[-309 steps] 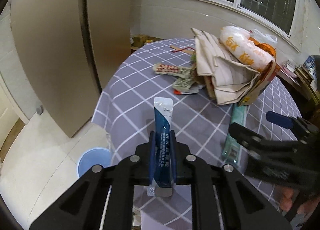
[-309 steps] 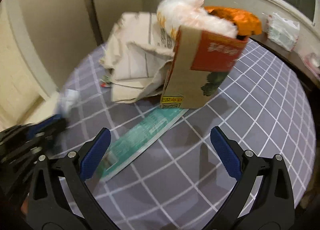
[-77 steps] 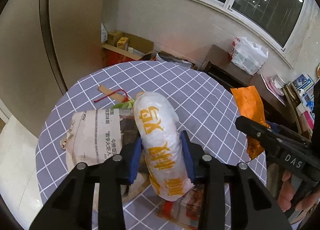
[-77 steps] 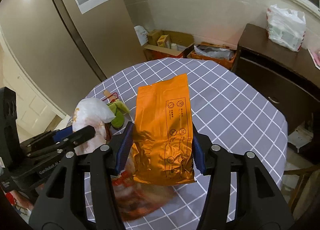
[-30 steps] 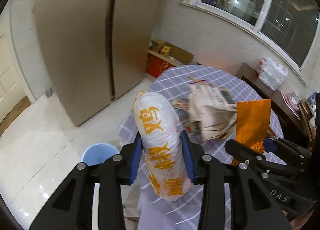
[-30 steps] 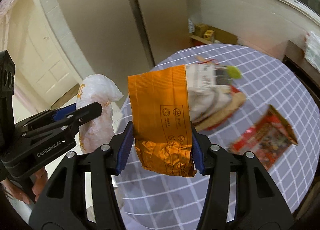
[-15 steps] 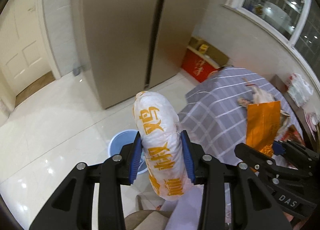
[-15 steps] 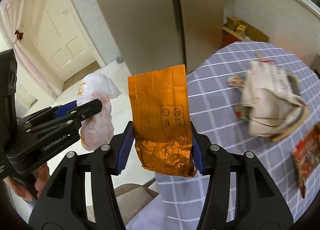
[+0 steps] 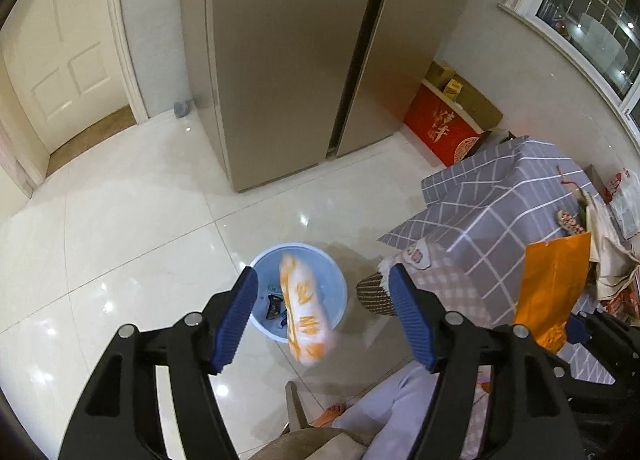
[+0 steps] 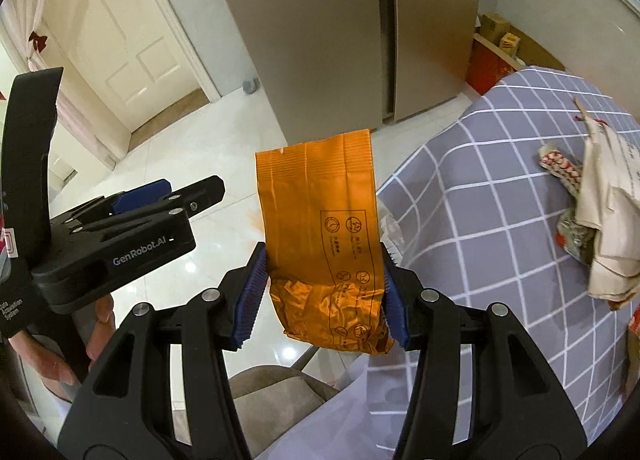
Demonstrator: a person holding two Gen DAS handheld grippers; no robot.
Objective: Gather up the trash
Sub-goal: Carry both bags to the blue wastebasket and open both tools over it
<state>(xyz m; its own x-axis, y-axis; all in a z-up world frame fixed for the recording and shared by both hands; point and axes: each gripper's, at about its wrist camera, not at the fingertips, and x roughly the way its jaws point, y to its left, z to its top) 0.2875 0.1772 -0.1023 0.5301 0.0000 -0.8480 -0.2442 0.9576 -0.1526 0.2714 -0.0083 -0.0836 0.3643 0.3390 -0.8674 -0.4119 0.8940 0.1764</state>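
My left gripper has its jaws opening above a light blue bin on the floor. A white bag with orange print is blurred in mid-air between the pads, touching neither, over the bin. A few dark wrappers lie inside the bin. My right gripper is shut on an orange foil bag, which also shows in the left wrist view as the orange foil bag. In the right wrist view the left gripper hangs at the left, held by a hand.
A round table with a grey checked cloth stands at the right, bearing crumpled paper and wrappers. A tall beige cabinet, a white door and a red box stand behind. A chair seat and a person's leg lie below.
The left gripper's jaws have spread and let go of the white bag, which now drops toward the blue bin. Both grippers have swung left and tipped down over the floor.
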